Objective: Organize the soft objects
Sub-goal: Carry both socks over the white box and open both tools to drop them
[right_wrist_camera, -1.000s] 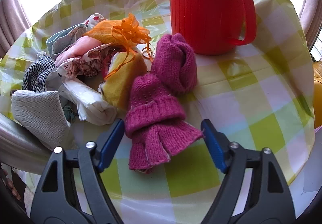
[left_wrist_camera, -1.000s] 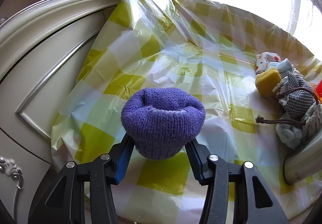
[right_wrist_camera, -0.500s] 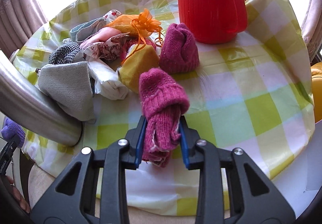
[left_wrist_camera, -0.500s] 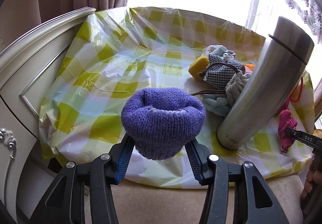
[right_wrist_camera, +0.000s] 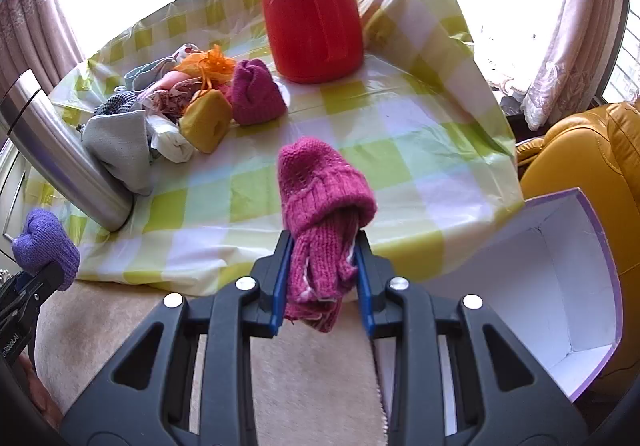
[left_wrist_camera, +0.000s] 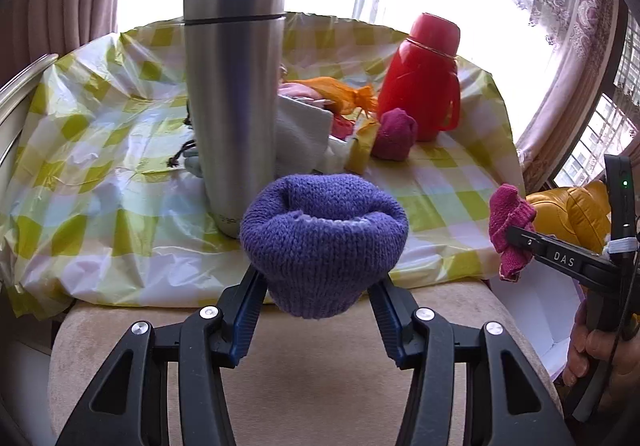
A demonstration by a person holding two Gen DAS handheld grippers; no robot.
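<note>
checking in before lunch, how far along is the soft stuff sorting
Early. Nothing shows in the open white box yet. In hand: left gripper clamps a purple knitted roll, right gripper a magenta knitted glove. Left: the second magenta knit and the fabric pile.

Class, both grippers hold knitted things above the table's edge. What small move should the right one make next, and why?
Probably swing the right gripper sideways over the open white box and release. Its pads already clamp the pink knitted glove, lifted clear of the checked tablecloth, and the box sits just beside it, seemingly the place for soft things.
</note>
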